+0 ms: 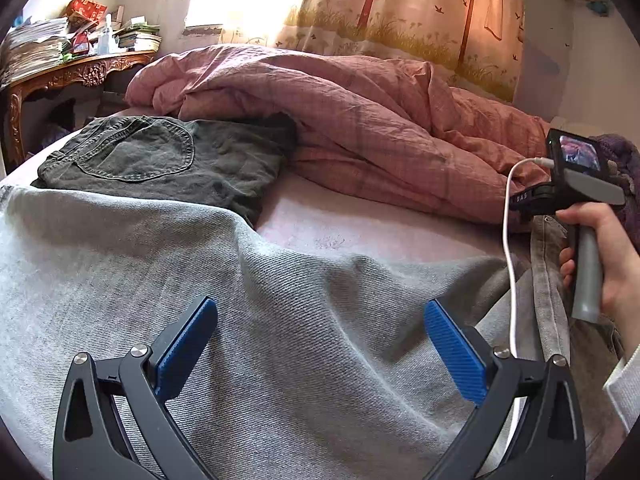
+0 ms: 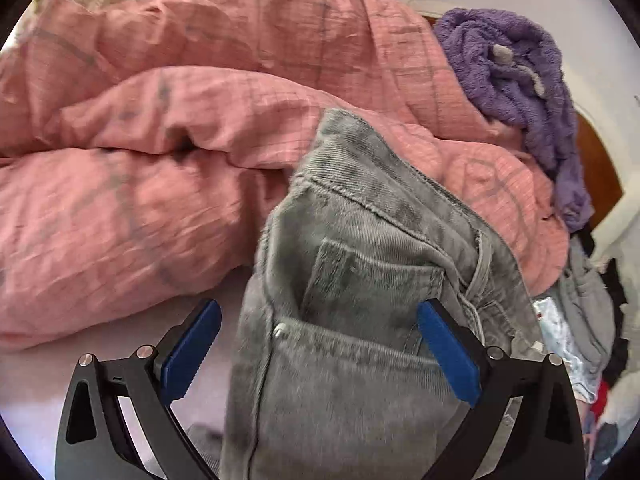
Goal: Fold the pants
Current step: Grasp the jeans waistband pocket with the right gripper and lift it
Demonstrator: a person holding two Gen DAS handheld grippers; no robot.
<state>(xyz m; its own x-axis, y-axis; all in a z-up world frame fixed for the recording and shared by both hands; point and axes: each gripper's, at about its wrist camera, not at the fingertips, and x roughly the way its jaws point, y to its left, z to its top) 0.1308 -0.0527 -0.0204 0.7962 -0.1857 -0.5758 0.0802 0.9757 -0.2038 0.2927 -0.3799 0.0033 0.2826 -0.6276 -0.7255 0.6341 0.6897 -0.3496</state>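
- grey pants (image 1: 280, 320) spread over the near part of the bed (image 1: 360, 228), waist end (image 2: 380, 248) riding up against the pink duvet (image 2: 160, 120); not yet folded, it seems.
- left claw (image 1: 320, 348) spread wide above the fabric, holding nothing.
- right claw (image 2: 320, 348) likewise wide, astride the pocket area, no grip.
- dark green pants (image 1: 160, 156) already folded toward the far left edge; grey pair's whole fold probably left.

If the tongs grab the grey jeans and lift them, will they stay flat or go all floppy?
Probably floppy: the grey jeans already sag and wrinkle over the bed. The thick denim weave and seams suggest some weight, so the loose part would likely hang down. The ribbed blue pads should grip without much slipping.
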